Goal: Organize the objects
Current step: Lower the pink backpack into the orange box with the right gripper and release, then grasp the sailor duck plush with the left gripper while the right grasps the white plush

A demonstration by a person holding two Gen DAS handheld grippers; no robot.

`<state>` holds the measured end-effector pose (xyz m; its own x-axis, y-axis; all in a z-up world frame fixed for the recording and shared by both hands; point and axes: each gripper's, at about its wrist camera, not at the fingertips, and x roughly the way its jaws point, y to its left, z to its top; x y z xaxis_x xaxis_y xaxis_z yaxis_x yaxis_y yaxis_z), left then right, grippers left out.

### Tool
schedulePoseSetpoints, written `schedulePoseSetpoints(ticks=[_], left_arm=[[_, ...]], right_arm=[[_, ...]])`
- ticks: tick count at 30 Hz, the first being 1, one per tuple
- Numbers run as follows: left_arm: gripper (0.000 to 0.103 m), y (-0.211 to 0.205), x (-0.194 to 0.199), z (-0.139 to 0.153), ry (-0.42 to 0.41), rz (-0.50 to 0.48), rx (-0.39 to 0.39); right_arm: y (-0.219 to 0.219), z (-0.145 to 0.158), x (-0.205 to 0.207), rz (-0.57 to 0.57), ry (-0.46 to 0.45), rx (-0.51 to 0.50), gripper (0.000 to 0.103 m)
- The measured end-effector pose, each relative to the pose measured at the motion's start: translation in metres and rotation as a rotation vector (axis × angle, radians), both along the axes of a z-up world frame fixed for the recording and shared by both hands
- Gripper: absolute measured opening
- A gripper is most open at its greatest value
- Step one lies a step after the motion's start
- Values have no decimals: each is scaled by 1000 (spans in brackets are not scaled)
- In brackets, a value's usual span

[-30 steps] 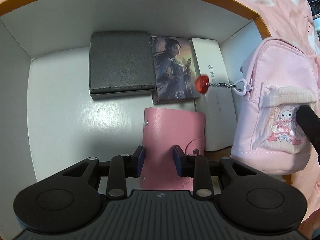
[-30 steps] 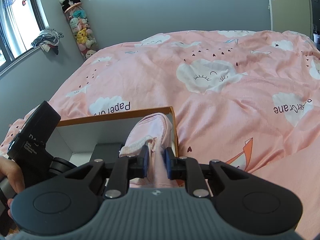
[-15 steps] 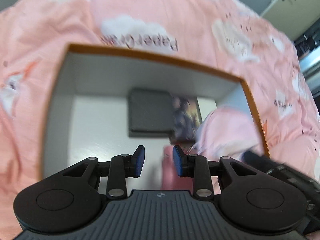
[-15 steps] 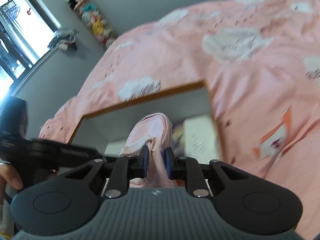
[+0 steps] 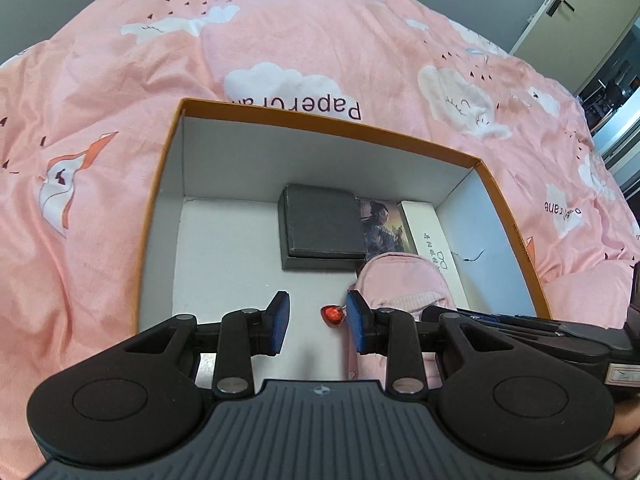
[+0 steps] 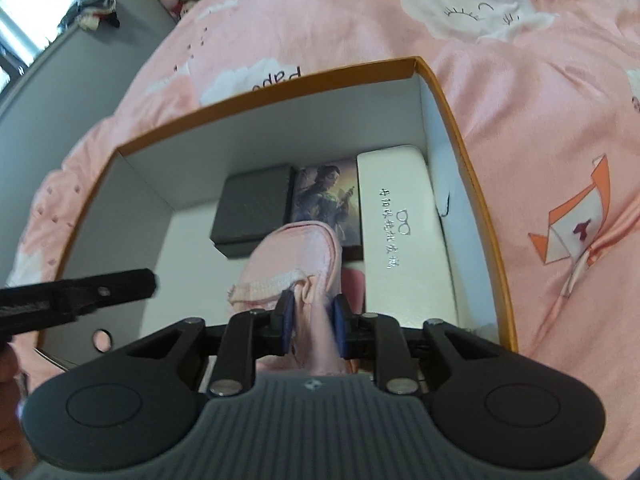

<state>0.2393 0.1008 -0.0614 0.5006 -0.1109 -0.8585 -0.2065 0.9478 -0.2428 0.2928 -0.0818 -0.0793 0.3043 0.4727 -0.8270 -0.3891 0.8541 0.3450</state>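
Pouch [image 6: 296, 256] in pink fabric is being lowered into the orange-rimmed box [image 6: 472, 184] on the bed, pinched by the right claw [image 6: 311, 322], whose jaws have just been easing apart; the left claw [image 5: 316, 322] is being held part open and empty, clear of the pouch.

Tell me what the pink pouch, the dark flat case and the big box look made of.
Pink pouch: soft woven fabric, matte, creased and sagging.
Dark flat case: probably faux leather or textured card; fine grain, dull sheen.
Big box: cardboard, likely; thin stiff walls, orange outside, plain white inside.
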Motion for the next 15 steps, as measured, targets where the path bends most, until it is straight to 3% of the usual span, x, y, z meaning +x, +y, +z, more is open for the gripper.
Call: schedulePoseSetpoints(ticks=[7, 12, 15], left_arm=[[35, 3, -20, 10, -32, 21, 25], [35, 1, -48, 32, -75, -6, 38], [35, -3, -75, 48, -94, -39, 35]], right_arm=[[11, 15, -14, 40, -149, -144, 34], [2, 42, -32, 35, -197, -86, 34], [-8, 64, -57, 29, -238, -34, 41]])
